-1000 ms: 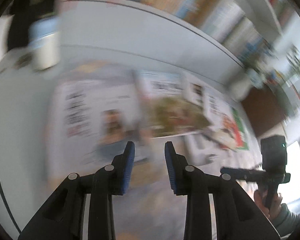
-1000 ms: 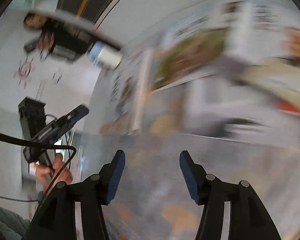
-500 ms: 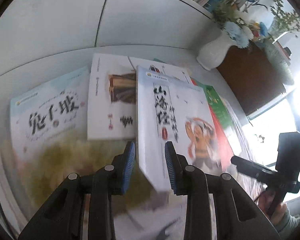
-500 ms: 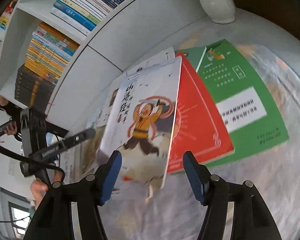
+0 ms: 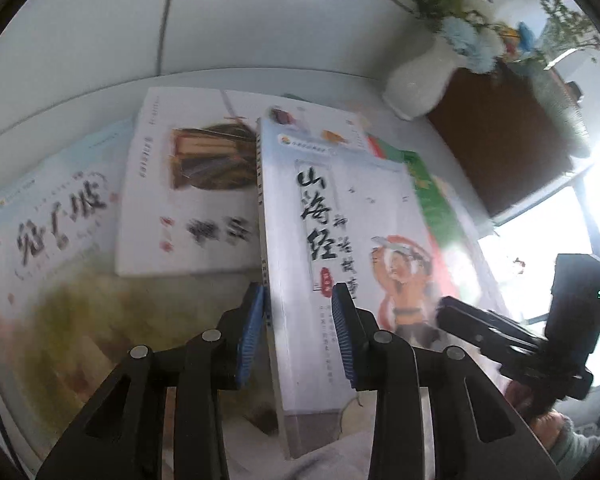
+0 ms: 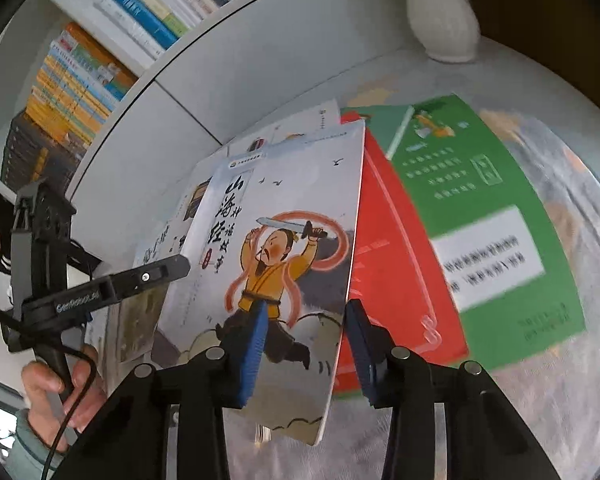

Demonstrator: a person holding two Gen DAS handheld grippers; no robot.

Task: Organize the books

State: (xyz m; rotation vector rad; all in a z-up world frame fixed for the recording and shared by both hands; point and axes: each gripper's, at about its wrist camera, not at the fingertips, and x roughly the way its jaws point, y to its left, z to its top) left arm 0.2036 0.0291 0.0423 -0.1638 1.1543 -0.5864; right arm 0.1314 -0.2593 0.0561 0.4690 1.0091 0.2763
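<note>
Now warrior-cover book [image 6: 284, 240] between both claws, left claw [image 5: 300, 332] seemingly pinching its spine edge, right claw [image 6: 306, 352] closing round the opposite edge.

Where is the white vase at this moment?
The white vase stands at the upper right of the left wrist view, against the white cabinet and beside the dark brown furniture, beyond the green book.

raised book [image 6: 284, 216] overlaps books [image 5: 188, 200] on the table [image 6: 520, 420]; vase [image 5: 416, 80] behind
</note>
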